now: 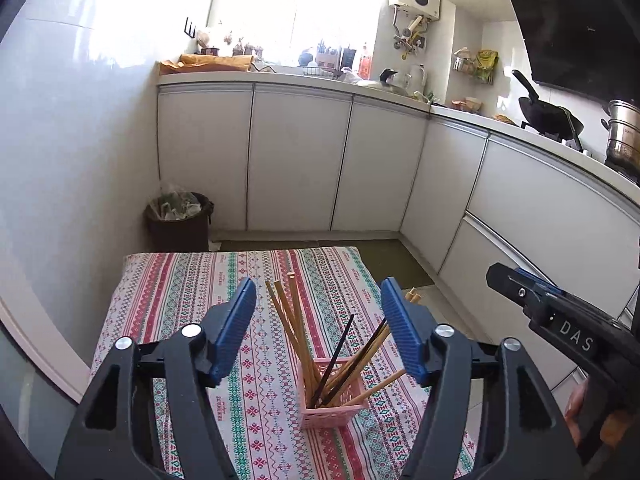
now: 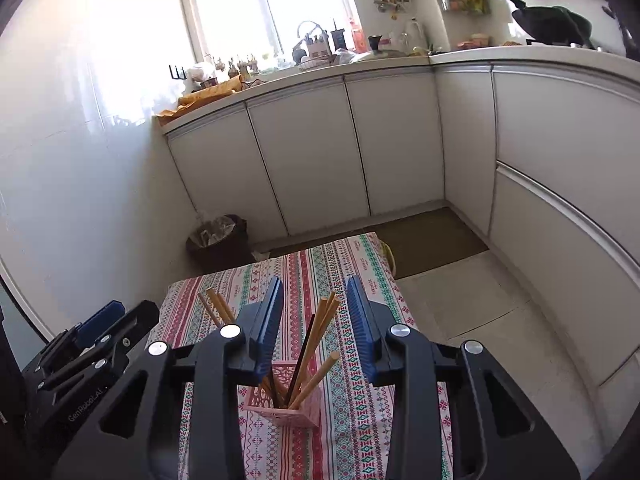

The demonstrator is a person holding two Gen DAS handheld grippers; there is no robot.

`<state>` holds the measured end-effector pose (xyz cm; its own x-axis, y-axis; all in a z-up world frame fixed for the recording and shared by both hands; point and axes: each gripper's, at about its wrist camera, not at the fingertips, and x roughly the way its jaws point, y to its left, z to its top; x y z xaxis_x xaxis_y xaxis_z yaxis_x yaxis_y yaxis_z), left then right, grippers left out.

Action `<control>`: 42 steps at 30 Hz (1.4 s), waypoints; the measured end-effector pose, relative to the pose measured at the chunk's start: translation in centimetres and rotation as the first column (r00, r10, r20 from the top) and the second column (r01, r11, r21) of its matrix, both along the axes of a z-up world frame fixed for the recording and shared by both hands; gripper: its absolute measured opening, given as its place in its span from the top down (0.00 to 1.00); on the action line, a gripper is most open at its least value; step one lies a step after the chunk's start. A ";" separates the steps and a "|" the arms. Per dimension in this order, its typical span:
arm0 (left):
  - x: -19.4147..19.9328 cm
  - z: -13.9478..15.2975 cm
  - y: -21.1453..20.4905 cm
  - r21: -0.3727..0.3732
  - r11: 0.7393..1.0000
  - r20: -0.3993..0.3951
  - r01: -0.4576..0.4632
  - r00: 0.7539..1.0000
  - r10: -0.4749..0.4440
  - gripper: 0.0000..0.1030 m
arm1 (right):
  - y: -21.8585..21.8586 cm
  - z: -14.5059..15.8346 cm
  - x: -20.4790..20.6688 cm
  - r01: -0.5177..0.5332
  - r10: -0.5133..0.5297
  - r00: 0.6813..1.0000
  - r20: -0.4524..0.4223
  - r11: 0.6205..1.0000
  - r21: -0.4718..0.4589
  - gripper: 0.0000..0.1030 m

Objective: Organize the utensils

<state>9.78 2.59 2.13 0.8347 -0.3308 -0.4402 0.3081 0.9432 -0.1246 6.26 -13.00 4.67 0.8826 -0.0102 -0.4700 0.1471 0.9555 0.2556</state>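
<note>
A tabletop under a striped patterned cloth [image 1: 168, 300] carries a small pink basket [image 1: 336, 412] near its front middle, with wooden and dark chopsticks [image 1: 296, 328] standing in it and leaning outward in different directions. The left gripper [image 1: 318, 330] and the right gripper [image 2: 314, 326] both hover above the basket, jaws spread wide and holding nothing.

Your two black plastic left gripper [image 1: 318, 304] and right gripper [image 2: 314, 300] have bumpy blue pads [image 1: 236, 332], shiny silver screws [image 1: 191, 330], white "DAS" letters [image 1: 576, 338].
</note>
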 end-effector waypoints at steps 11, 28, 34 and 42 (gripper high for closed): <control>-4.6 1.1 -0.3 0.069 0.994 0.066 -0.086 0.995 0.081 0.18 | -0.3 0.3 -5.5 0.056 -0.054 0.998 0.041 0.998 -0.035 0.21; -14.1 1.7 -0.1 0.061 0.980 0.121 -0.190 0.976 0.182 0.07 | -0.1 -0.1 -14.8 0.178 -0.175 0.983 0.054 0.981 -0.070 0.08; -17.0 1.1 -0.9 0.112 0.970 0.123 -0.214 0.972 0.201 0.07 | 0.5 -0.3 -18.0 0.201 -0.198 0.979 0.042 0.976 -0.082 0.07; -19.1 0.8 -0.6 0.104 0.972 0.107 -0.211 0.974 0.200 0.07 | 0.3 -0.9 -20.5 0.217 -0.217 0.976 0.017 0.972 -0.092 0.07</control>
<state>-9.33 2.03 2.95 0.9193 -0.1000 -0.3807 0.1115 0.9937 0.0082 -14.20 -12.67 3.73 0.8576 -0.2453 -0.4521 0.3522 0.9206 0.1687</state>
